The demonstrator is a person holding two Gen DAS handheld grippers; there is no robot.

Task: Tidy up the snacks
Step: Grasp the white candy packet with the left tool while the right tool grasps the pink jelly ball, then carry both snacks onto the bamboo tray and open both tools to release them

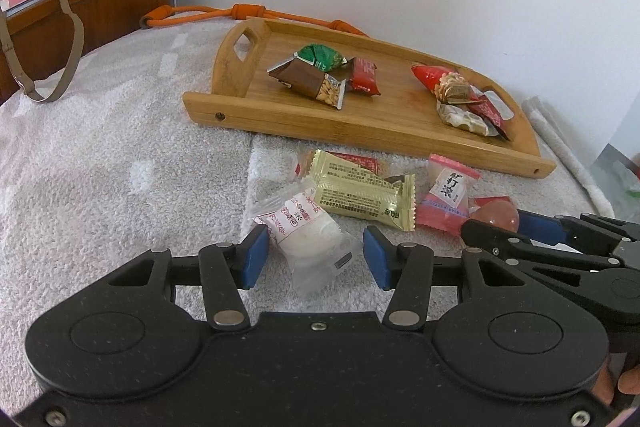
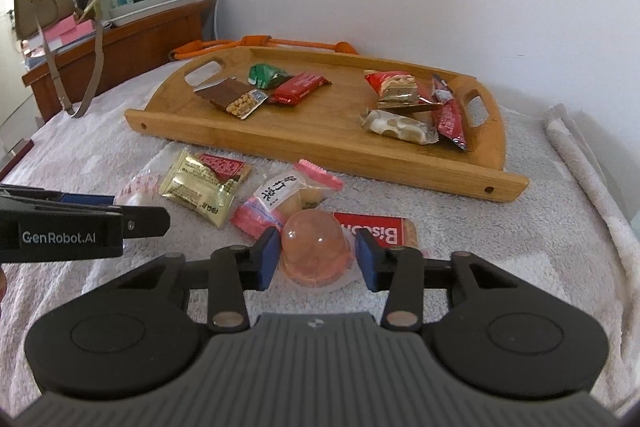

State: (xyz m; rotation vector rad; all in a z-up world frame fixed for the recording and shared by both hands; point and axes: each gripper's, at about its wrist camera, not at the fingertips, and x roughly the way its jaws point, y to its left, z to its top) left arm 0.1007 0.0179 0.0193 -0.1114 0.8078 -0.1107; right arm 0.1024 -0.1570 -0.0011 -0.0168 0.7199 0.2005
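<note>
Right gripper (image 2: 316, 255): fingers (image 2: 267, 259) partly closed around the pink jelly cup (image 2: 314, 253). The left pad looks to touch the dome; the right one sits at the edge of its rim, and I can't tell if it presses yet.

Left gripper (image 1: 316, 253): fingers (image 1: 254, 259) part-open either side of the white wrapped snack (image 1: 310, 239). The left pad is against the wrapper, with a visible gap at the right pad, so there is no grip.

Both snacks lie on the grey towel (image 1: 100, 167) at the near end of the loose pile, with the gold packet (image 1: 360, 193) and pink-sealed packet (image 1: 446, 193) just behind. The wooden tray (image 2: 328, 163) sits beyond the pile and already holds two groups of snacks, one at each end.

Risks, my read:
- The jelly cup is domed and slick. A pinch high on the dome could squirt it out forward into the red biscuit pack (image 2: 376, 229).
- Squeezing hard could buckle the cup or pop its seal.
- The white snack's wrapper is loose film. Closing on film only means it slips or dangles on lift.
- The two grippers are close together, so lifting both at once could clash.
</note>
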